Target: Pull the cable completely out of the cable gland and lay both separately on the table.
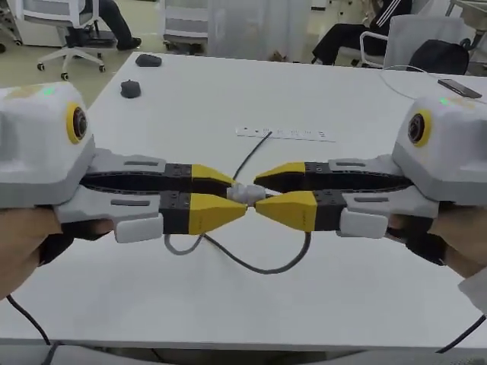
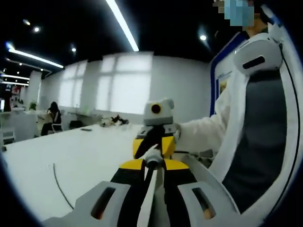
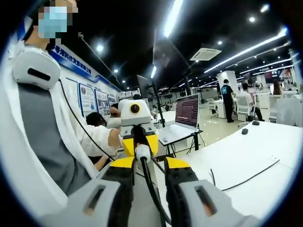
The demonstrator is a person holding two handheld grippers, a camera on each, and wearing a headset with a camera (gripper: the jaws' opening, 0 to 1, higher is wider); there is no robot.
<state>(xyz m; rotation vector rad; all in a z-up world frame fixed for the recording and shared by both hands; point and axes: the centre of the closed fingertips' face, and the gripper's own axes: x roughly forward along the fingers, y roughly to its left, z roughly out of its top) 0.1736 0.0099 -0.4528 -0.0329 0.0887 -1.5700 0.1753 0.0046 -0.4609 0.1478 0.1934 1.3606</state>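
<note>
The cable gland (image 1: pixel 245 192) is held in the air just above the near middle of the table (image 1: pixel 342 296), pinched between two grippers meeting tip to tip. The cable (image 1: pixel 262 268) appears to be threaded through it, sagging in a loop onto the table. The left gripper (image 1: pixel 237 195) is clamped on the gland; the right gripper (image 1: pixel 259 192) seems clamped on the cable just beside it. The pull-out and both placements remain.

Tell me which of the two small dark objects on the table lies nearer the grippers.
The rounded mouse; the flatter dark object lies behind it, close to the table's far edge.
</note>
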